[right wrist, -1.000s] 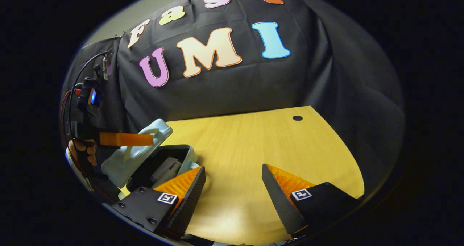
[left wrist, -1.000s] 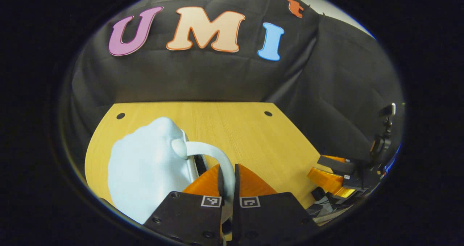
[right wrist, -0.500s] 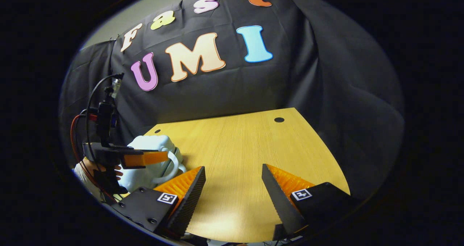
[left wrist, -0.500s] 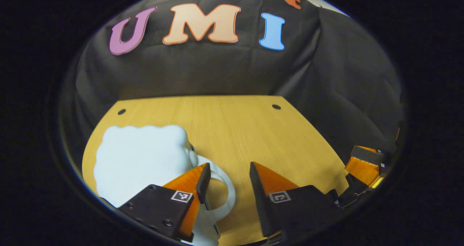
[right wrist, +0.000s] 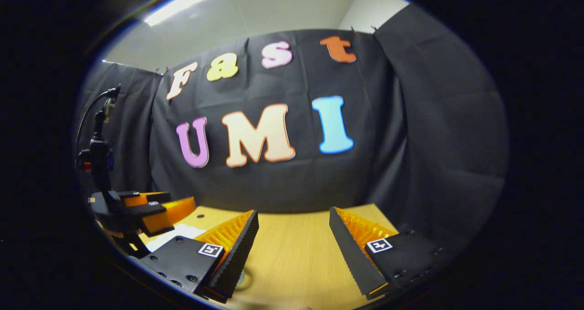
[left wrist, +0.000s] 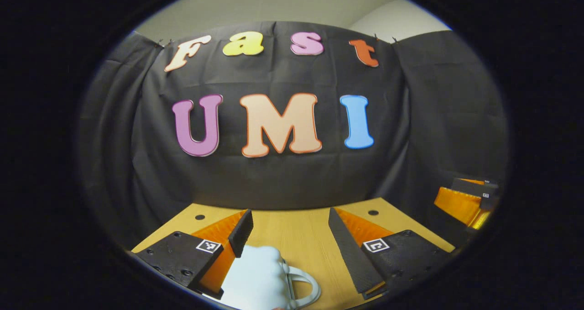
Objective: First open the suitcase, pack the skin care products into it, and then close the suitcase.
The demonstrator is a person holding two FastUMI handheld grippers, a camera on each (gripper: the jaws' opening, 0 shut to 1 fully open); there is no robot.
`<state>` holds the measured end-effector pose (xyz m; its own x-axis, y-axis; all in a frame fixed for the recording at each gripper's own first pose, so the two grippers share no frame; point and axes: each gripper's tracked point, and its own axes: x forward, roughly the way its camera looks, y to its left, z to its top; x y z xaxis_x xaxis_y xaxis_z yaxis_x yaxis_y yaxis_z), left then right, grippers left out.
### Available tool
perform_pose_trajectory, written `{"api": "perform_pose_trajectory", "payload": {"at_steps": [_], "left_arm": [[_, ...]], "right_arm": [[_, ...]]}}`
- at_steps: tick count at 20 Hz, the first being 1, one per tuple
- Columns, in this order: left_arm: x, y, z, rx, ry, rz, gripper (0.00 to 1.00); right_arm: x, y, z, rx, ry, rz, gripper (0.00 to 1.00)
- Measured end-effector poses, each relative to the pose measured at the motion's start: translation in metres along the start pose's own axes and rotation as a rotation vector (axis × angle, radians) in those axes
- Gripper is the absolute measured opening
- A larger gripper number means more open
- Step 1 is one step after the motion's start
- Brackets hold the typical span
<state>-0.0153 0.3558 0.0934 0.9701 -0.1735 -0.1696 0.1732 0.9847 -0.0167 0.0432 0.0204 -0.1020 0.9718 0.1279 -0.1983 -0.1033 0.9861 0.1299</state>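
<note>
The pale blue suitcase (left wrist: 258, 278) lies shut on the wooden table (left wrist: 301, 230), low in the left gripper view, with its white handle (left wrist: 306, 286) pointing toward the camera. My left gripper (left wrist: 289, 215) hangs open above it, and its fingers touch nothing. In the right gripper view my right gripper (right wrist: 293, 213) is open over bare table, nothing between its fingers. A pale sliver of the suitcase (right wrist: 175, 233) shows at the lower left there, under the left gripper (right wrist: 153, 209). No skin care products are visible.
The wooden table (right wrist: 296, 260) has small round holes near its far corners and ends at the black cloth wall. The right gripper (left wrist: 461, 200) shows at the right edge of the left gripper view. A cabled mast (right wrist: 98, 136) stands on the left gripper.
The left gripper let go of the suitcase handle after the lid came down, then opened. Both grippers rose and tilted up, so the wall shows more and the table less.
</note>
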Motion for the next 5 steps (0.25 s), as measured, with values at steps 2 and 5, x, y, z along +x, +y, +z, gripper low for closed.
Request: {"api": "perform_pose_trajectory", "payload": {"at_steps": [2, 5], "left_arm": [[0.0, 0.003, 0.022, -0.03, -0.038, -0.004, 0.97], [-0.007, 0.008, 0.052, -0.014, -0.115, 0.018, 0.96]], "right_arm": [[-0.001, 0.011, 0.035, -0.014, -0.091, 0.019, 0.98], [-0.01, 0.016, 0.068, -0.062, -0.181, 0.025, 0.97]]}}
